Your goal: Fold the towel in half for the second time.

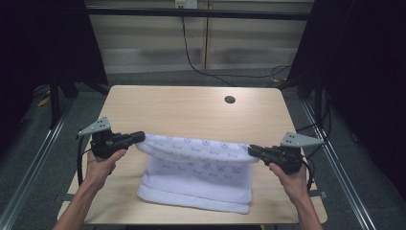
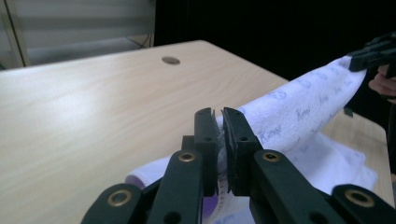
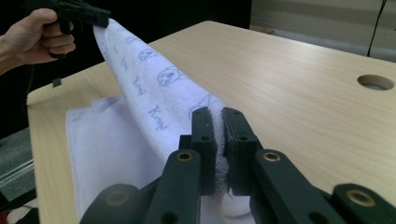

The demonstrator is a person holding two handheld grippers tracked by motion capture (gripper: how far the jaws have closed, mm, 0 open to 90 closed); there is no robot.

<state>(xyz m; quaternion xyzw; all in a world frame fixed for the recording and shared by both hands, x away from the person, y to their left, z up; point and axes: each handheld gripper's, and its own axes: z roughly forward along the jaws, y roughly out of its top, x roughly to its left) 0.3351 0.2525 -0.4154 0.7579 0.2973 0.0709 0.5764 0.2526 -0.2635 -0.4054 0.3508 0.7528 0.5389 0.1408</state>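
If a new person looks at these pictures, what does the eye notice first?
First, the white printed towel, stretched between two grippers above the near half of the wooden table, its lower part lying folded there. The left gripper pinches one upper corner, the right gripper the other. A round hole marks the table's far side.

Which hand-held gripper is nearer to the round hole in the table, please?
Right. The right hand-held gripper grips the towel near the table's right edge, diagonally below the hole. The left hand-held gripper grips the towel's opposite end, farther across the table.
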